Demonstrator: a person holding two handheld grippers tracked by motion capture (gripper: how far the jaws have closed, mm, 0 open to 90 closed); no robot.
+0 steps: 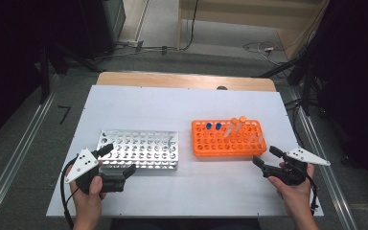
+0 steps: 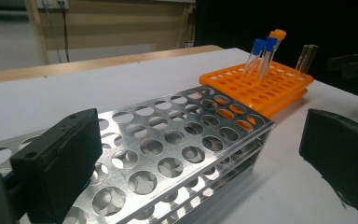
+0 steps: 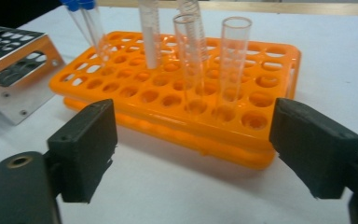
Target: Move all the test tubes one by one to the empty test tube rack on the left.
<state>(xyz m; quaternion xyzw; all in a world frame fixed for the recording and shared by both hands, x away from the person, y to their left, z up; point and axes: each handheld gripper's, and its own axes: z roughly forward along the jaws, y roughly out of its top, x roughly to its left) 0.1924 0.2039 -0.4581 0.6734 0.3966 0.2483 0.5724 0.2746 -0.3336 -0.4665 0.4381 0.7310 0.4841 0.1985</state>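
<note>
In the high view, the left gripper (image 1: 116,159) is sitting at the lower left of the frame, its jaws standing wide apart with nothing between them, just beside the near edge of the metal rack (image 1: 139,149) that is lying left of centre on the white table (image 1: 139,103). In the left gripper view, that metal rack (image 2: 168,154) is stretching across the lower middle between the two black jaws, which are flanking it without touching it. The right gripper (image 1: 267,159) is resting at the lower right of the high view, just beside the near right corner of the orange rack (image 1: 211,143), its jaws also spread and holding nothing. In the right gripper view, the orange rack (image 3: 168,100) is lying across the middle of the frame, beyond the gap between the jaws. Standing in it are two clear open tubes (image 3: 233,65) near the centre, a white-banded tube (image 3: 150,35) behind them, and two blue-capped tubes (image 3: 86,23) leaning at the upper left. In the high view, the blue-capped tubes (image 1: 213,126) are showing at the rack's far left and two orange-capped tubes (image 1: 238,122) toward its far middle.
</note>
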